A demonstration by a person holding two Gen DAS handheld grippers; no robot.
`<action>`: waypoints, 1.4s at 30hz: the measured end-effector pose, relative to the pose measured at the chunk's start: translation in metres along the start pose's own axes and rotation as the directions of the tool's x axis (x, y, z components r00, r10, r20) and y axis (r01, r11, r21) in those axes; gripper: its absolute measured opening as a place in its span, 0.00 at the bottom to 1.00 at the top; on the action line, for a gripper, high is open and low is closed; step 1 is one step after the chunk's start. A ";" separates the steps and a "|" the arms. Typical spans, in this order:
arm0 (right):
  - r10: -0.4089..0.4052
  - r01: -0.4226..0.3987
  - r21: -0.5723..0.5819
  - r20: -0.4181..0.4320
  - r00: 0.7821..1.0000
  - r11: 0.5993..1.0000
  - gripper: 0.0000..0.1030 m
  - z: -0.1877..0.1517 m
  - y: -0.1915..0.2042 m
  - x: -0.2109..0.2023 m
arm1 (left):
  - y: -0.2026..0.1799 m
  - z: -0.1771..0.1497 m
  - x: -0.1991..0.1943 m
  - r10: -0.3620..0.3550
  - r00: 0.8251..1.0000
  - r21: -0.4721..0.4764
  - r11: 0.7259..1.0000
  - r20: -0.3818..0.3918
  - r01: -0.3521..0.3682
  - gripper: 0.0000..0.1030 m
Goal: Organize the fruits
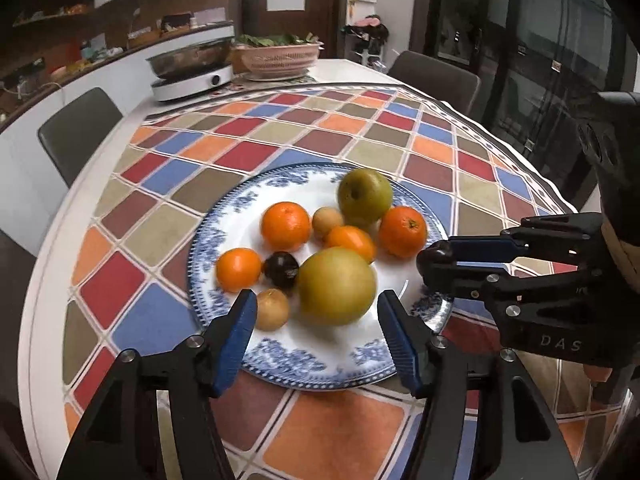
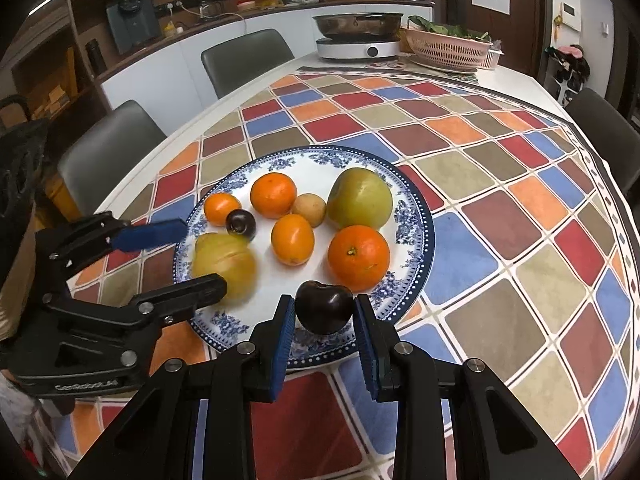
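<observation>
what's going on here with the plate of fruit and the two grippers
A person is sorting fruit with a handheld gripper in each hand. The right gripper has its jaws shut on a dark plum at the near rim of the blue-and-white plate. The left gripper is open, its jaws either side of a large yellow-green pear without gripping it. Four oranges, another green pear, a second dark plum and two small tan fruits sit on the plate.

Left tongs (image 1: 316, 312) spread wide; right tongs (image 2: 324, 312) clamped, apparently level, above plate height.
</observation>
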State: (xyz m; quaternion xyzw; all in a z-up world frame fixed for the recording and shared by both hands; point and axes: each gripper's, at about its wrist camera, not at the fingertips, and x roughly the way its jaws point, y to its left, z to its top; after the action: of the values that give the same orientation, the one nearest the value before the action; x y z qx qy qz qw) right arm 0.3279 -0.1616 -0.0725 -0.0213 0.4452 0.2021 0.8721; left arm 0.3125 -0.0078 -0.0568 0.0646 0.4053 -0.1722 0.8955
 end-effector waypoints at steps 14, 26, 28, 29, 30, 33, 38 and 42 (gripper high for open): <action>-0.040 0.041 -0.010 0.044 0.998 0.999 0.51 -0.002 0.016 -0.014 | 0.009 -0.020 -0.040 0.093 0.995 -0.096 0.991 0.037 -0.089 0.67; -0.106 0.101 0.055 0.101 0.989 0.993 0.63 -0.030 0.026 -0.075 | -0.013 -0.038 -0.100 0.198 0.973 -0.141 0.973 0.116 -0.181 0.84; -0.118 0.113 0.052 0.116 0.986 0.992 0.63 -0.035 0.030 -0.087 | -0.017 -0.041 -0.111 0.201 0.971 -0.147 0.972 0.126 -0.182 0.86; -0.125 0.120 0.049 0.124 0.984 0.992 0.64 -0.037 0.032 -0.092 | -0.018 -0.043 -0.115 0.200 0.972 -0.148 0.972 0.126 -0.181 0.87; -0.135 0.130 0.047 0.135 0.982 0.990 0.68 -0.041 0.034 -0.099 | -0.021 -0.044 -0.119 0.203 0.971 -0.149 0.972 0.126 -0.183 0.87; -0.149 0.142 0.056 0.161 0.976 0.988 0.71 -0.049 0.038 -0.116 | -0.028 -0.050 -0.132 0.222 0.965 -0.145 0.969 0.138 -0.202 0.90; -0.153 0.141 0.077 0.182 0.971 0.987 0.71 -0.064 0.043 -0.141 | -0.040 -0.058 -0.155 0.240 0.956 -0.144 0.965 0.166 -0.217 0.93; -0.147 0.132 0.084 0.199 0.969 0.988 0.75 -0.075 0.049 -0.156 | -0.048 -0.063 -0.173 0.247 0.952 -0.145 0.964 0.184 -0.222 0.98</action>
State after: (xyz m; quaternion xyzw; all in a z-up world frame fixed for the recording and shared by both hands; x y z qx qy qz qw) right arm 0.1713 -0.1852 0.0116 -0.0012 0.3573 0.1257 0.9255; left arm 0.1452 0.0072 0.0319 0.0397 0.3125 -0.0450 0.9480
